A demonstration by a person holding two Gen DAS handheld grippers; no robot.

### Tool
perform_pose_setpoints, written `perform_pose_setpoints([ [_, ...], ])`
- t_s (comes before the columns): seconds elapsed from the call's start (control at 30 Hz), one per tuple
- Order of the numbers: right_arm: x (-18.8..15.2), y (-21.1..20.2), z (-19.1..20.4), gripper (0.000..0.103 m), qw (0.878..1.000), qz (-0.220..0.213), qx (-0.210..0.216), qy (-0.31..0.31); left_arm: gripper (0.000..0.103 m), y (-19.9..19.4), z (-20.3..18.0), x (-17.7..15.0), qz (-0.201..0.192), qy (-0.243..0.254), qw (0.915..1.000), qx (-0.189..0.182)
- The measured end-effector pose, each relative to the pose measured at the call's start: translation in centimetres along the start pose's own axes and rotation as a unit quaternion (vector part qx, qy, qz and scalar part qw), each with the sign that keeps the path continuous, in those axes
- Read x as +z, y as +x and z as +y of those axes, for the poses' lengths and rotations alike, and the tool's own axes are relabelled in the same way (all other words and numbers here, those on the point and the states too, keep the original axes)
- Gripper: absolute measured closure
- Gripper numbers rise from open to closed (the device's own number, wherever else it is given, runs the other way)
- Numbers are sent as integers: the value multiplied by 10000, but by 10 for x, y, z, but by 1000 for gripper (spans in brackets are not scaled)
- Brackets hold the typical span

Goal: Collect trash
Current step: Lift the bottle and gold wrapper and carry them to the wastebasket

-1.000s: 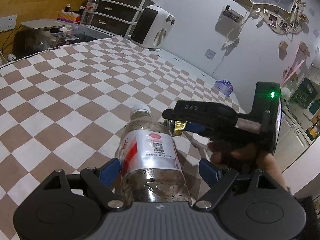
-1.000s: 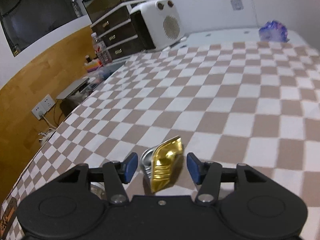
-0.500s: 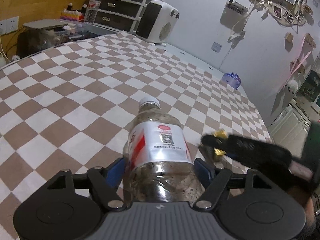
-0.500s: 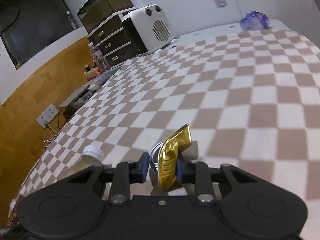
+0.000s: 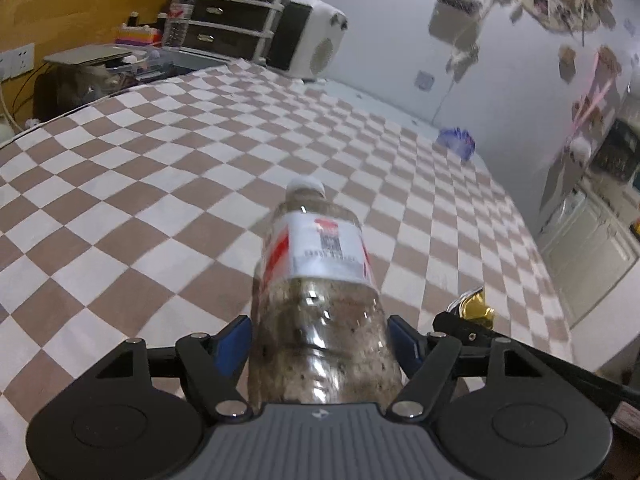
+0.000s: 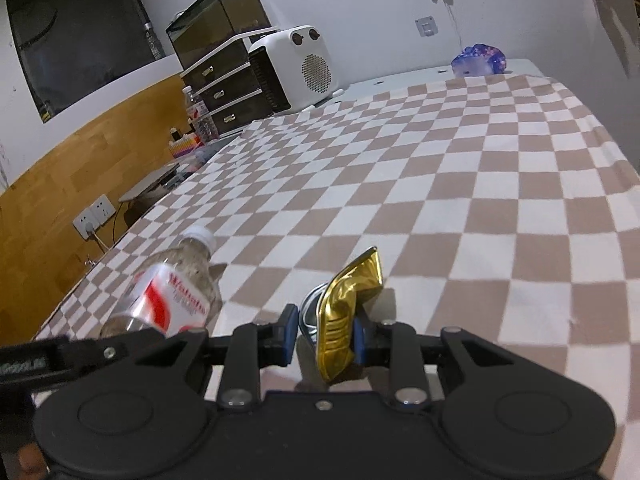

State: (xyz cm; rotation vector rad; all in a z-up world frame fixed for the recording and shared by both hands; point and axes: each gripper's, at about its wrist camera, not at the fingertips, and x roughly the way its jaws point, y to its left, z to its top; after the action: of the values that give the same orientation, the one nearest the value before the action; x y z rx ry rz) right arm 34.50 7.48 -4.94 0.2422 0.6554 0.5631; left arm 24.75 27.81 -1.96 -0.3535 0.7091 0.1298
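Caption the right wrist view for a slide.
Right gripper clamps a crushed gold can above the checkered cloth.

Bottle [image 6: 168, 300], right wrist view: white and red label carries red lettering, roughly "Wahaha", with the smaller print under it too blurred to read. Same bottle [image 5: 320, 280], left wrist view: the label shows a red mark above a square code patch and a line of grey print, none of it legible. Left tongs' arm [image 6: 24, 364], at the left edge of the right wrist view: embossed letters, unreadable.
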Motion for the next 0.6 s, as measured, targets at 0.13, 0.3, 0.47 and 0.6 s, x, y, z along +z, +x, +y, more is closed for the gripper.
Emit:
perform_pose_setpoints([
  [0.13,-11,-13,2,74,10000,19,6,26,29,-3,-10,-13,152,332,9991,232],
  [0.3,-25,-33,2,74,9999,74,25,94,29,-18,-17,-32,55,481,9977,485],
  [0.47,-37,-51,2,74,9998,84,26,162,40,-27,-23,-45,-214,413,9956,815],
  [0.6,-45,-62,2,74,9998,87,23,182,40,-31,-30,-51,-436,485,9928,1006],
])
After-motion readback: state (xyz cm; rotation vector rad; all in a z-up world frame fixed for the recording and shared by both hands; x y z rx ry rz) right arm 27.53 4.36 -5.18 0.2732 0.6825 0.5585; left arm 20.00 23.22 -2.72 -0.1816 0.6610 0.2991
